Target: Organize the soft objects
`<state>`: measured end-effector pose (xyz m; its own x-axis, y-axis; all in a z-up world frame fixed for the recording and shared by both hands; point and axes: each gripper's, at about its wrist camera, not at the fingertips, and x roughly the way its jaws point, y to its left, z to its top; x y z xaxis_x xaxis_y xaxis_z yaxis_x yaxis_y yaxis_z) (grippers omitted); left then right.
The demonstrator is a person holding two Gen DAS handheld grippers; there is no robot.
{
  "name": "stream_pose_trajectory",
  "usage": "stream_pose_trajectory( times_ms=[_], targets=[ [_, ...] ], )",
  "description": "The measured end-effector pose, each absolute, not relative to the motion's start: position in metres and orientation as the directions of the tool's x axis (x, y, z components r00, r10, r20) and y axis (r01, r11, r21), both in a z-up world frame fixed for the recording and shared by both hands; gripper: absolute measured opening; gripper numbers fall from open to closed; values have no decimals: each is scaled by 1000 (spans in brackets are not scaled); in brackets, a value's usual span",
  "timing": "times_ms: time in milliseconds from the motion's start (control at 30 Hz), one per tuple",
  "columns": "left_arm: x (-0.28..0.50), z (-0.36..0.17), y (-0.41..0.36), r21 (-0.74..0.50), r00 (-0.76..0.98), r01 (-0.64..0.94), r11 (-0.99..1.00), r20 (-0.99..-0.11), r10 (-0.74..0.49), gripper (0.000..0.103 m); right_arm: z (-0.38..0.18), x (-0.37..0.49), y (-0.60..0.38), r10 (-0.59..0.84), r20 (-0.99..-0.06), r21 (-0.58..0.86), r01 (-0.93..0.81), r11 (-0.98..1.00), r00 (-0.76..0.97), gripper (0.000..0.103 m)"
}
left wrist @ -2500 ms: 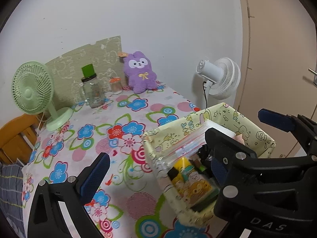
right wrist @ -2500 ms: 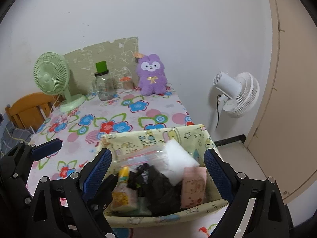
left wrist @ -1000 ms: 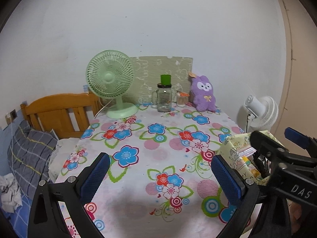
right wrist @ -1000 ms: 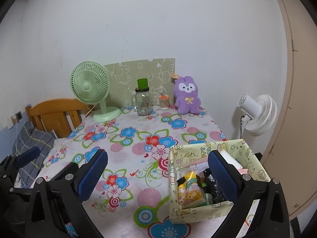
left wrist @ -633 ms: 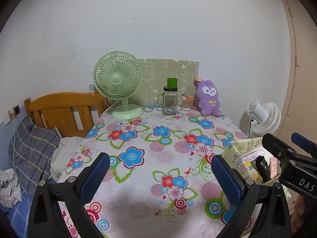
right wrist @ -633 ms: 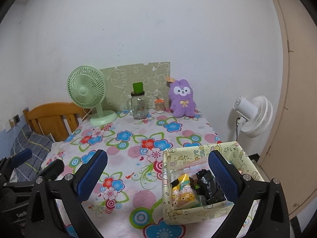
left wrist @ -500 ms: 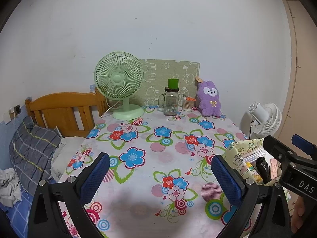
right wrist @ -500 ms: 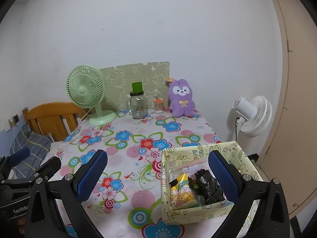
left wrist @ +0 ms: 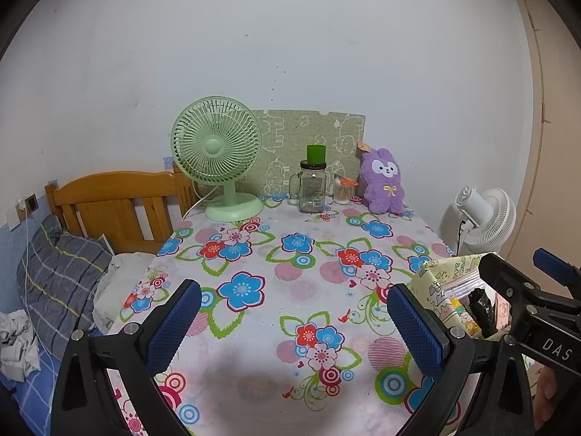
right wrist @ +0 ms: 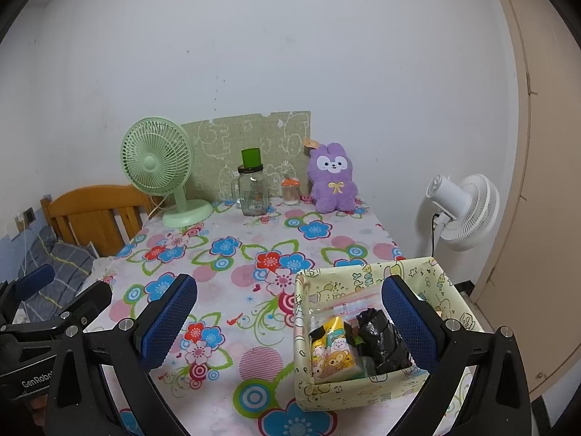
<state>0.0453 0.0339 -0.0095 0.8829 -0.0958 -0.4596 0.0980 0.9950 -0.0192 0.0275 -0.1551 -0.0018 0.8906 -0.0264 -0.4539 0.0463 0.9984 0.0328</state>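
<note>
Both tools, left tool (left wrist: 294, 327) and right tool (right wrist: 288, 321), gape empty over the table (right wrist: 236, 269); fabric bin (right wrist: 366, 388) sits near, purple plush (right wrist: 332, 178) far behind a jar (right wrist: 253, 190).

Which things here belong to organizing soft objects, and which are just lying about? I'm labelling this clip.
Job:
purple plush bunny
fabric storage box
left gripper, open
right gripper, open

Lying about:
green fan
glass jar
white fan
</note>
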Motion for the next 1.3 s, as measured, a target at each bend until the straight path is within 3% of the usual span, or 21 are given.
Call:
stream_pose_trajectory(
  times_ms=[1300],
  targets=[
    [46, -7, 32, -21, 886, 95, 995, -454, -94, 103, -5, 27, -155, -23, -459, 34, 44, 998, 888, 103]
  ],
)
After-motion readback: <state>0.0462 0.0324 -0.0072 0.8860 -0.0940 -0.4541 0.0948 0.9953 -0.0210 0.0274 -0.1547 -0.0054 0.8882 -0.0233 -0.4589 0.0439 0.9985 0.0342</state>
